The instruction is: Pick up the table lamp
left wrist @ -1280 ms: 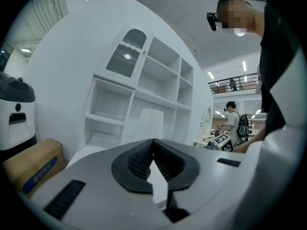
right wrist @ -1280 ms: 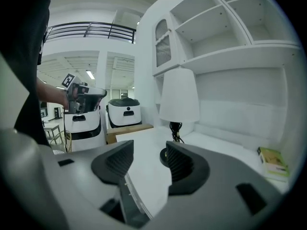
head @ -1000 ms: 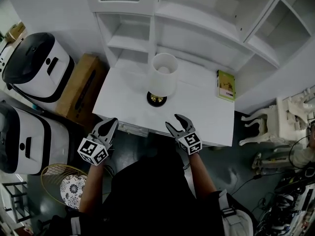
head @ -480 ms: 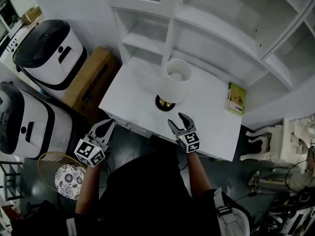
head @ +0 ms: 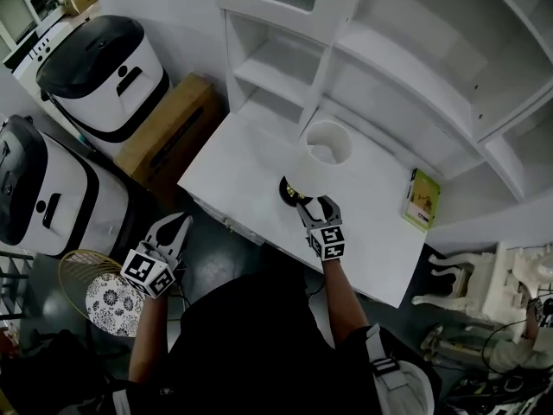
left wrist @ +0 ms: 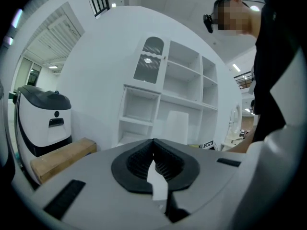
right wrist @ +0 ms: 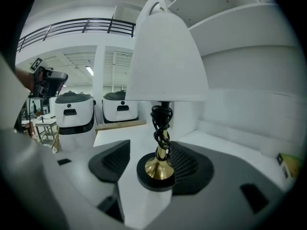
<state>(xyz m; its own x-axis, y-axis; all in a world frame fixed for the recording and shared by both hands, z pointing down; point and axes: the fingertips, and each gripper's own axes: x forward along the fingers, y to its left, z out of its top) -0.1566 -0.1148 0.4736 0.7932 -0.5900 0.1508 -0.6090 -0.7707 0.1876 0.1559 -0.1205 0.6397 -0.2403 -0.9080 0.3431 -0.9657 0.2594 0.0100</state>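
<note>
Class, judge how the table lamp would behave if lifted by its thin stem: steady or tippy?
Probably top-heavy: the wide white shade sits above a thin stem, so it may sway. The round base likely adds weight low. The cord wound round the stem could slip.

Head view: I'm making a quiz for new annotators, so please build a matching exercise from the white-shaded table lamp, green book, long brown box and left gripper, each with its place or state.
Things
1. white-shaded table lamp with brass stem
2. green book
3. long brown box
4. left gripper

Places or states
A. off the white table, beside its left end
B. jaws shut, not over the table
C. flat near the table's right end
D. mid-table, just ahead of the open right gripper

Pairs: 1-D, 2-C, 3-A, 4-B.
</note>
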